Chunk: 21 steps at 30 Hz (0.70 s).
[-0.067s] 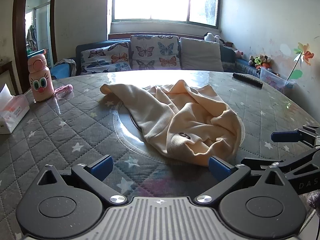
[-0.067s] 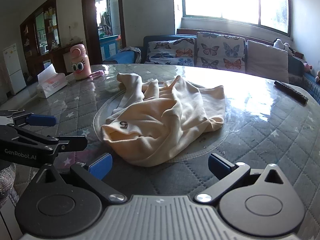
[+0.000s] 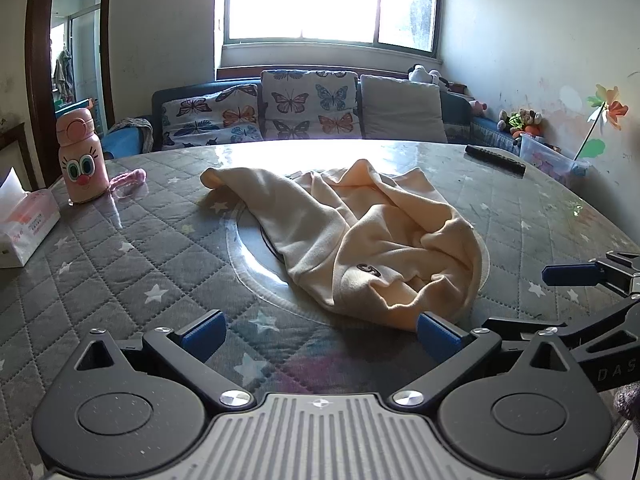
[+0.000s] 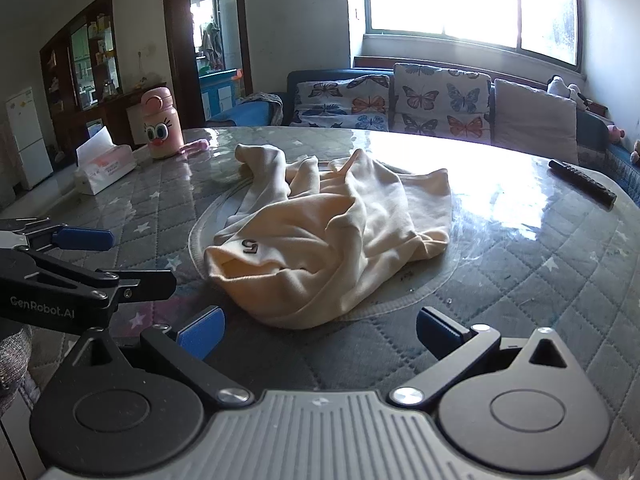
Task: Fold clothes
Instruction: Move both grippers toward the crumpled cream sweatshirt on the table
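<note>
a: nearest first. what are the tongs doing?

b: the left gripper (image 3: 320, 330) sits at the table's (image 3: 120, 280) near edge, spread wide, nothing between its blue pads. its right pad is just beside the garment's (image 3: 360, 240) near hem; i can't tell if it touches. the right gripper (image 4: 320, 330) is also wide and empty, a little short of that hem.

a: and the garment?

b: a cream piece, crumpled on the clear round mat in the table's middle, a small "5" mark on its near fold, one long part trailing to the far left.

a: anything different from a moment ago?

b: hardly. both views match the earlier ones: cloth in the same heap, both tongs just as wide. so no grasp has begun, and folding hasn't started.

a: beyond the garment?

b: far left of it, a tissue box (image 3: 24, 220) and a pink bottle (image 3: 82, 156). far right, a dark remote (image 3: 496, 158). past the table, a sofa with butterfly cushions under a bright window.
</note>
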Each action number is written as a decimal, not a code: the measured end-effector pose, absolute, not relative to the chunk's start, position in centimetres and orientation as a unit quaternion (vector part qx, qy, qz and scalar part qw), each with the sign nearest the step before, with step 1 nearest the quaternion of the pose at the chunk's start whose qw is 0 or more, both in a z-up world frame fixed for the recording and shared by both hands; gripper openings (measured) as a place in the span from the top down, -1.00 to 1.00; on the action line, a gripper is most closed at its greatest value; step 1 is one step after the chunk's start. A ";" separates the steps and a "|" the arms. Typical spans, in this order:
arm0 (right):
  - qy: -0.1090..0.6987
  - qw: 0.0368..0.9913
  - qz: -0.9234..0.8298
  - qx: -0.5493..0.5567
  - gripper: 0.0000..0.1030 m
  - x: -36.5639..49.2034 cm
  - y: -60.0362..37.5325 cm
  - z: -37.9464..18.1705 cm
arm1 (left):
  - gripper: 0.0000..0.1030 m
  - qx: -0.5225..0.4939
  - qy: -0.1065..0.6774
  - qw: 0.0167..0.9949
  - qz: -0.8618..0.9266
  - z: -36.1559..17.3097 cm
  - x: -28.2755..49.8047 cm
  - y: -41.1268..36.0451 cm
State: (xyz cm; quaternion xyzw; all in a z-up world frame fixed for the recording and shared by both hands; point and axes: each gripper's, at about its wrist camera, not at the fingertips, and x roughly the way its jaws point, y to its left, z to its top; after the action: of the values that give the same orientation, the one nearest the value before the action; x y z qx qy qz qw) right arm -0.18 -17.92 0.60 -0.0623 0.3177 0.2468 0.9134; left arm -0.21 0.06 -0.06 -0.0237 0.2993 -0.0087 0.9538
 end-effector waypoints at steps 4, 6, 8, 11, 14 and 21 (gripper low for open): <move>0.319 0.913 0.247 -0.061 -1.00 -0.4 -18.0 0.5 | -1.00 -0.021 0.302 0.953 -0.007 -0.2 -0.6 -0.4; 0.319 0.913 0.247 -0.060 -1.00 -0.5 -18.0 0.4 | -1.00 -0.024 0.301 0.953 -0.008 -0.2 -1.4 -0.4; 0.320 0.913 0.247 -0.059 -1.00 -0.6 -18.0 0.4 | -1.00 -0.020 0.310 0.951 -0.005 -0.4 -0.9 -0.9; 0.321 0.912 0.248 -0.058 -1.00 -0.8 -18.0 0.3 | -1.00 -0.020 0.314 0.949 -0.005 -0.4 -0.7 -1.1; 0.322 0.912 0.248 -0.057 -1.00 -1.0 -18.0 0.2 | -1.00 -0.020 0.315 0.949 -0.004 -0.4 -0.7 -1.1; 0.326 0.911 0.249 -0.055 -1.00 -1.1 -18.1 0.0 | -1.00 -0.020 0.316 0.948 0.000 -0.4 -0.6 -1.1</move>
State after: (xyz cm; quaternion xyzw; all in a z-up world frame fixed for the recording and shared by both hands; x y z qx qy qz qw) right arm -1.09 -18.05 0.01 -0.0547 0.3258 0.2487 0.9105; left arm -0.64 -1.15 -0.42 -0.0200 0.3162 -0.0005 0.9485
